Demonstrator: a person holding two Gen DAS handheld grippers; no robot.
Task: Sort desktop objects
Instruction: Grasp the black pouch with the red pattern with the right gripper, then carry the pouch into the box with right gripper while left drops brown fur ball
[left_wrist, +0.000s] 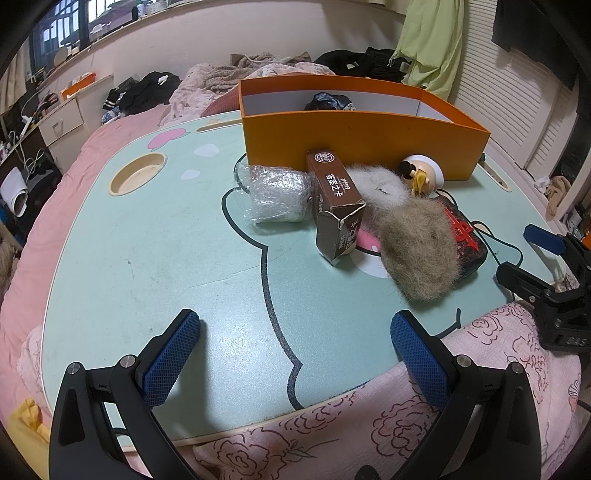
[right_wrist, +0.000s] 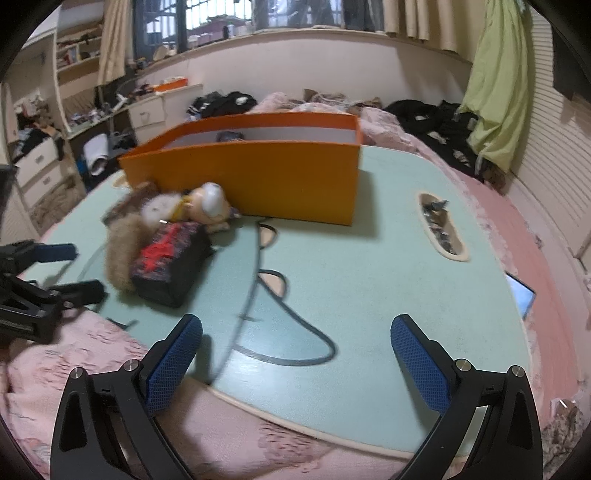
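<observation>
Mint worktop (left_wrist: 147, 258) is carrying clutter at 12 o'clock; both tools, L (left_wrist: 295, 354) & R (right_wrist: 295, 354), are hovering wide open, empty; brown carton (left_wrist: 338, 206), likely light/stiff, is offering its long sides.

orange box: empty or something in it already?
Not empty. The orange box holds one dark item against its far wall in both views; the rest of its floor is hidden by the near wall.

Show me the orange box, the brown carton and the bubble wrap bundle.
Orange box (left_wrist: 354, 142): left wrist view, on its front wall.
Brown carton (left_wrist: 334, 184): left wrist view, on its printed top face.
Bubble wrap bundle (left_wrist: 279, 194): left wrist view, on the middle of the wrap.
</observation>
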